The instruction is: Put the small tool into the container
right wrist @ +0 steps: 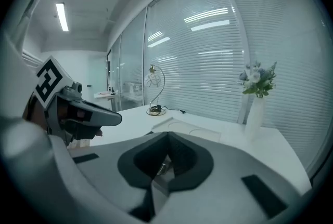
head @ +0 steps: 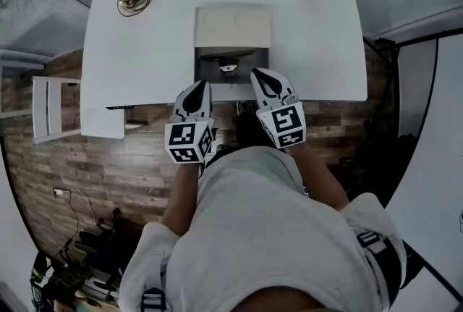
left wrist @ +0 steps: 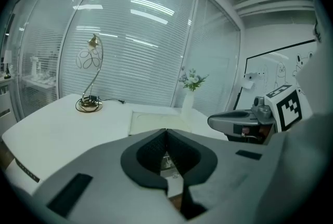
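place: office | evidence: glass walls with blinds point(left wrist: 140, 46), white table point(head: 145, 50), whiteboard point(left wrist: 276, 72)

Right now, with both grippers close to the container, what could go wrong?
The container stands near the table's front edge, just ahead of the shut left gripper and right gripper; a bump could shove it. Its lid lies open, so the small tool inside could jump out.
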`<control>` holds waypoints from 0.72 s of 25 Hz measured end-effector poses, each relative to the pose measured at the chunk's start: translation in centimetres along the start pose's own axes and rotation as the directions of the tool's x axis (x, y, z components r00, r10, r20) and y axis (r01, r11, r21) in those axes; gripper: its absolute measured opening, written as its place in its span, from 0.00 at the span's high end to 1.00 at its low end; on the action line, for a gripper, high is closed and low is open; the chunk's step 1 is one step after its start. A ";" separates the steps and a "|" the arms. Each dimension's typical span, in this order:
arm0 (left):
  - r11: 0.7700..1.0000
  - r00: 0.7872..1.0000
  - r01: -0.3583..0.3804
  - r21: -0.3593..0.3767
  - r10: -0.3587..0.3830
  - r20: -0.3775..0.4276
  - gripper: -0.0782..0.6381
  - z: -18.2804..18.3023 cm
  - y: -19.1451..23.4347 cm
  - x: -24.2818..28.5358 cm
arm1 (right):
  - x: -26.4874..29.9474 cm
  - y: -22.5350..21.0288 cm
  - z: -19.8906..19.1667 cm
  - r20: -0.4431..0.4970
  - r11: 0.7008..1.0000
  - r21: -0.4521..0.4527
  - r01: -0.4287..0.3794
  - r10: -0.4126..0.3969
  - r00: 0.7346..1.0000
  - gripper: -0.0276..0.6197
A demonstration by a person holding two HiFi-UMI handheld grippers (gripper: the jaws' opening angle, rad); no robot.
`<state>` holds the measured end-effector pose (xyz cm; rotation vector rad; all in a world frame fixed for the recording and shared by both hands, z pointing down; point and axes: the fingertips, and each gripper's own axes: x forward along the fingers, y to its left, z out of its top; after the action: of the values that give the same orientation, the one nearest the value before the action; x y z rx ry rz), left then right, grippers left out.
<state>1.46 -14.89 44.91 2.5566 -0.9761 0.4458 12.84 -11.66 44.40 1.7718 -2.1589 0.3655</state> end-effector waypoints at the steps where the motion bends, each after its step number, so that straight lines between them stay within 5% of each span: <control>1: 1.000 1.000 0.004 0.010 -0.004 0.013 0.86 0.6 -0.2 -0.1 | -0.3 -0.2 0.5 0.021 1.000 0.005 0.016 -0.016 1.000 0.92; 18: 0.988 0.959 -0.002 0.151 -0.042 0.282 0.86 10.5 -2.7 -4.8 | -7.3 -2.3 11.1 0.348 0.977 0.022 0.213 -0.207 0.914 0.92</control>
<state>1.57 -14.90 33.09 2.8203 -1.0467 0.1506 15.43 -9.98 31.31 2.1706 -2.1502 -0.0254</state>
